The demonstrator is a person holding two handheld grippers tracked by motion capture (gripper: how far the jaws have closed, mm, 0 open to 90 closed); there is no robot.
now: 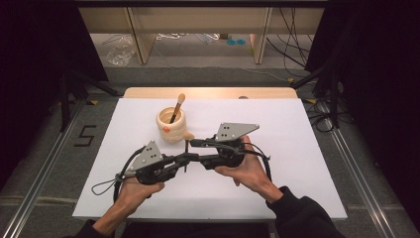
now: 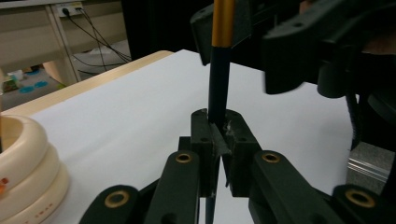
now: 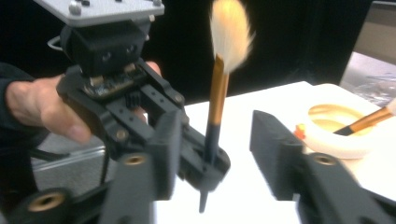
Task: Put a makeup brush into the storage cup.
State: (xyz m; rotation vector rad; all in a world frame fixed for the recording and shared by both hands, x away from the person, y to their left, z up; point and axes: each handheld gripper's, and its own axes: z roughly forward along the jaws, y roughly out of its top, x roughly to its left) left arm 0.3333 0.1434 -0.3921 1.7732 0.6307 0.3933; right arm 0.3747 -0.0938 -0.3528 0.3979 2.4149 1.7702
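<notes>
Fingertips (image 2: 219, 140) of the left gripper (image 2: 217, 135) pinch an upright brush (image 3: 215, 116): dark handle, gold ferrule, fluffy cream tuft at twelve o'clock; right gripper (image 3: 215, 140) jaws stand apart

The high view looks forward and down on the whole white surface (image 1: 297, 148) from afar. Each tool view sits close behind its jaws, near level; both share the upright brush (image 2: 218, 79) and cream cup (image 3: 334, 135)
</notes>
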